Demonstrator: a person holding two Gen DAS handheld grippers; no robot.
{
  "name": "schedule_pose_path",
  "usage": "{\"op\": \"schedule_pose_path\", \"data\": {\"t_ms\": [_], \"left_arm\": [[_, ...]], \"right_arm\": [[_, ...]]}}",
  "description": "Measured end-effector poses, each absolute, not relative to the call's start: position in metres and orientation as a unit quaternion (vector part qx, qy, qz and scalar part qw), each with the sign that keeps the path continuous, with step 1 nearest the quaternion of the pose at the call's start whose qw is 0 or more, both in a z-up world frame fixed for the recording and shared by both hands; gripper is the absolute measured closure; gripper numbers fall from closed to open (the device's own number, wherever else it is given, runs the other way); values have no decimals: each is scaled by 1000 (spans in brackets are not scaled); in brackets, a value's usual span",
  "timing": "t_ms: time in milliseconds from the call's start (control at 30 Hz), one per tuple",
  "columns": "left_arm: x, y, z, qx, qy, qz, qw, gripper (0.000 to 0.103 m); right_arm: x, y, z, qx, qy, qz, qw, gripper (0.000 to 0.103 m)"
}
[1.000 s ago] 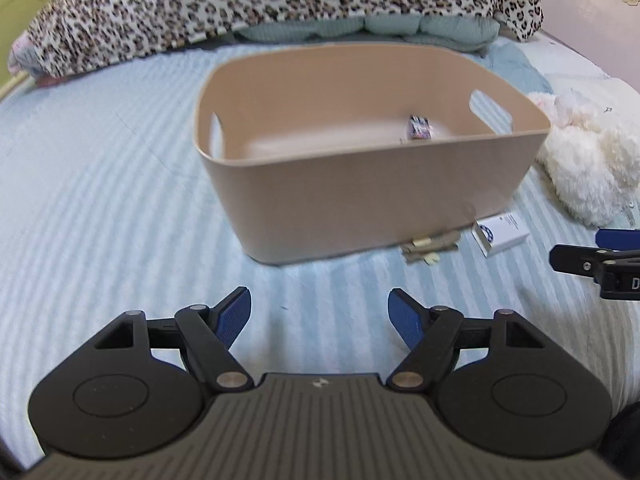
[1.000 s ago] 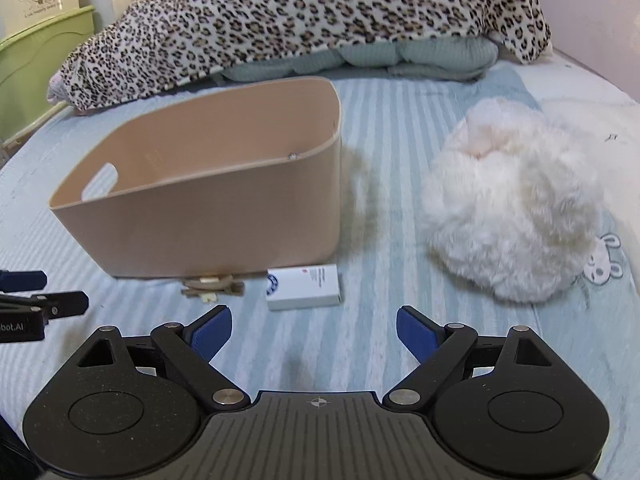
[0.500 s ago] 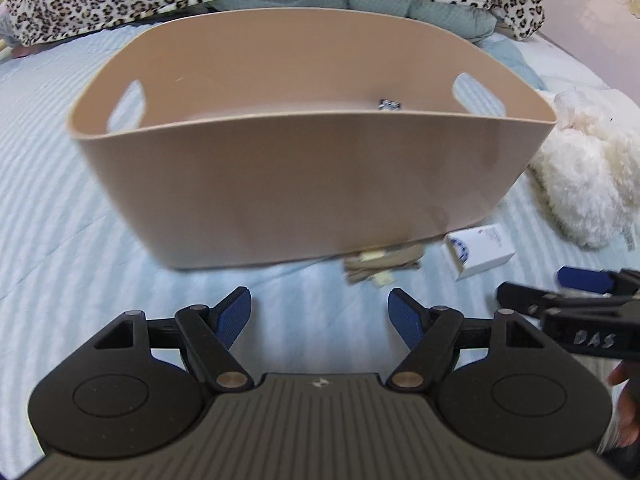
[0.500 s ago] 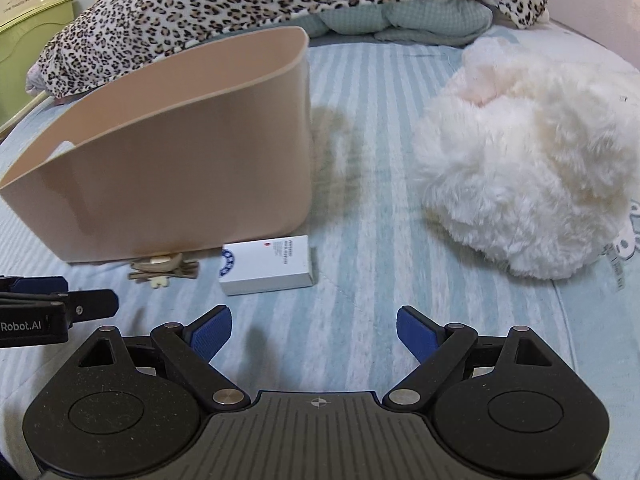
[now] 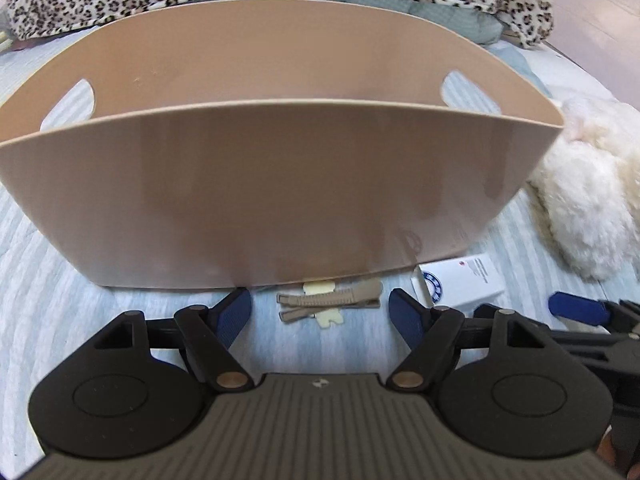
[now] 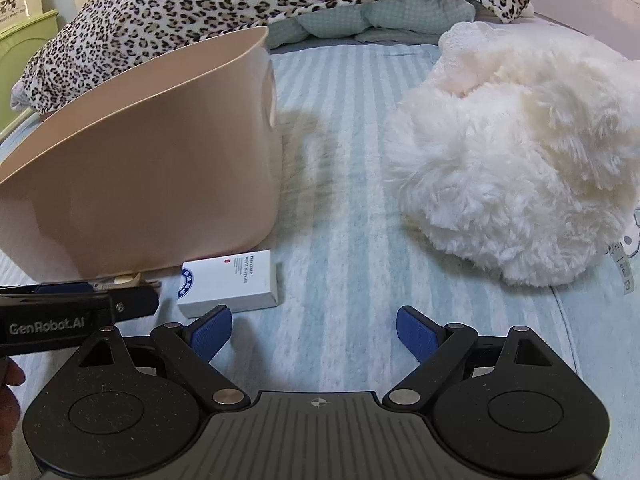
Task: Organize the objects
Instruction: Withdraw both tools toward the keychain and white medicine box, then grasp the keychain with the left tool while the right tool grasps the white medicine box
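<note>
Two loose items left on bed at foot of beige bin [image 5: 256, 184]: hair clips [image 5: 328, 304], white box [image 6: 230, 282]. Left hand-held gripper [image 5: 320, 312] held wide open, empty, framing clips; pickup judged underway. Lowering, closing needed. Right hand-held gripper [image 6: 314, 330] open, empty.

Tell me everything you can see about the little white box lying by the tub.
The white box is a small flat carton, cardboard by the look of it, closed and lying on its broad face on the striped bedcover. One end carries a round blue emblem; the top has a red dot and fine print too small to read. It sits at the foot of the beige tub, at its corner, beside tan hair clips. Nothing grips it.
</note>
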State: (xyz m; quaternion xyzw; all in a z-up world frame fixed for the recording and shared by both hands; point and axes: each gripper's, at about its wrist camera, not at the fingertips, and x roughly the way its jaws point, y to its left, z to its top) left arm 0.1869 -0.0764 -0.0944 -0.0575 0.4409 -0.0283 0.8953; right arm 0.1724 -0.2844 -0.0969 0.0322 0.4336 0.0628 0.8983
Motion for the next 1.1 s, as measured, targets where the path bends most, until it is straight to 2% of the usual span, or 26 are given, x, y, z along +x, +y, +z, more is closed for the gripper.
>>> {"op": "schedule_pose_path", "data": {"t_ms": [800,833,900,967,1033,1100], "left_arm": [[173,-4,-97,-70,442,30,894,28],[172,-4,-97,-69,442,32,894,30],[170,-3,-97,-61,439,39,896,41],[170,-3,-98,-55,438,41,896,47],[169,0,-98,-56,438,42,896,58],[168,2,-98,-58,438,37,896,75]], "right_arm": [[181,-235,-101,-3,434,98,895,5],[181,-233,-101,-5,434,97,896,5],[184,-229,-103,-10,433,95,896,7],[183,-225,-104,-21,429,90,899,13],[182,-220,-105,-38,425,86,900,18],[179,-217,-105,-52,420,84,902,29]]}}
